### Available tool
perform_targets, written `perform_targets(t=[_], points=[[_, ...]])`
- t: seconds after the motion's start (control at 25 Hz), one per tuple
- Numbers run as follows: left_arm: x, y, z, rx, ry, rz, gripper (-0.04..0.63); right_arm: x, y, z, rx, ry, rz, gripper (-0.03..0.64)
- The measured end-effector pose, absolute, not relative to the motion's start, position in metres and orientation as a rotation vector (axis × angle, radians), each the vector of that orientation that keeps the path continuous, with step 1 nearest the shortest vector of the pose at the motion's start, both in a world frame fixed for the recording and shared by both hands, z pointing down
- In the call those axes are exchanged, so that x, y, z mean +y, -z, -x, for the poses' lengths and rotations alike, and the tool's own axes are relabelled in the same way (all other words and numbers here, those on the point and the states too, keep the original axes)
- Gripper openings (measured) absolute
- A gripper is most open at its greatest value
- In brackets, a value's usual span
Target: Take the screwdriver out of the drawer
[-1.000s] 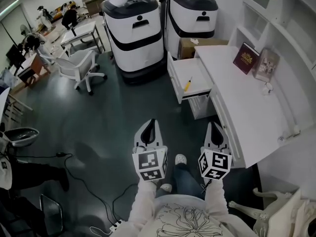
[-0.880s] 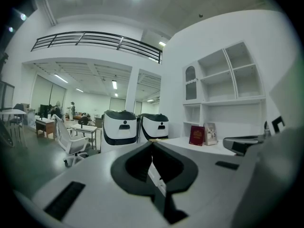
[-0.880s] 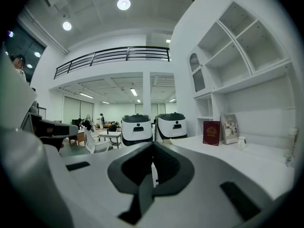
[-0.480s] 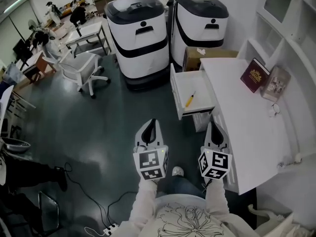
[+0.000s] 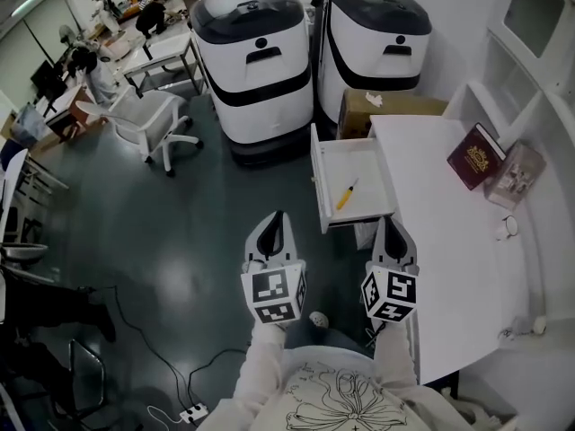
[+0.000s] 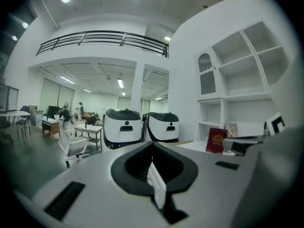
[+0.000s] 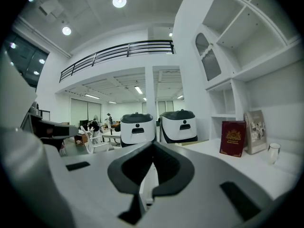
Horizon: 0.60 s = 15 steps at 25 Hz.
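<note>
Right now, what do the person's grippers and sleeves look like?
The left gripper and right gripper are pale grey tapered wedges with black-lined jaws, each bearing a white cube with black square markers. Sleeves are pale; the white top has a black line-drawn flower.

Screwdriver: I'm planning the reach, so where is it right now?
Head view, right of centre: the screwdriver lies in the open drawer, just ahead of the right gripper, at the desk's left edge.

Person advances. Drawer (image 5: 316, 174) with screwdriver (image 5: 346, 195) sits closer to both grippers than before. Right gripper (image 5: 388, 222) now lines up with the drawer's front right corner, left gripper (image 5: 278, 216) level with it.
</note>
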State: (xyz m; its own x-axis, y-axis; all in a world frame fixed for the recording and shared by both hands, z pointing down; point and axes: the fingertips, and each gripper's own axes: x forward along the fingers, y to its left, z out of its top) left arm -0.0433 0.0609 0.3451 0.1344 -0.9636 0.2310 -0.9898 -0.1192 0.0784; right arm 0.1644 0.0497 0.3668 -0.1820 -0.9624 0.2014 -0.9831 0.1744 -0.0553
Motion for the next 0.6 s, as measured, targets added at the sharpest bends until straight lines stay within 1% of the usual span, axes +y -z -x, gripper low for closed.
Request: perform_targets(t=[0.4, 0.6], points=[[0.02, -0.368, 0.041, -1.941, -0.242, -2.133, 0.005, 0.002, -0.398, -0.172, -2.3, -0.36, -1.887, -0.003], [-0.02, -0.379, 0.042, -1.93, -0.246, -2.137, 0.006, -0.034, -0.41, -0.175, -2.279, -0.379, -1.903, -0.003]])
